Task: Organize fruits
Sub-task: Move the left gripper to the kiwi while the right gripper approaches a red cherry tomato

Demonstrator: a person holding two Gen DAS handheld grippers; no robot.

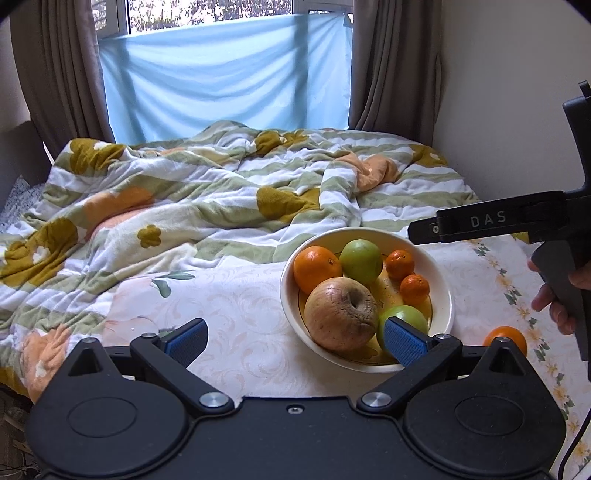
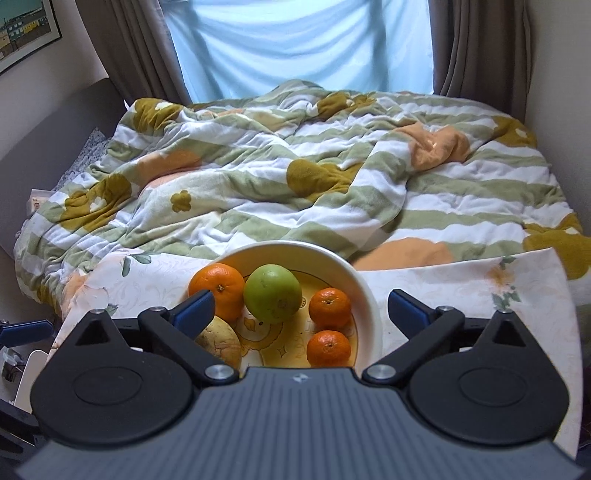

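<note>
Here both the left gripper [image 1: 295, 341] and right gripper [image 2: 301, 310] have fingers wide apart, holding nothing, above the fruit bowl [image 2: 364, 291].

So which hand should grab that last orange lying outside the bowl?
Probably the right gripper: its jaws are open and empty, and the loose orange lies on its side of the white bowl.

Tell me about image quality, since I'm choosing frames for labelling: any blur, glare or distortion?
Left wrist view: fisheye bends the curtains, dark corner vignette, bowl fruit sharp, window overexposed. Right wrist view: same bending, blue sheet over the window slightly soft and bright, bowl fruit sharp; no strong glare.
</note>
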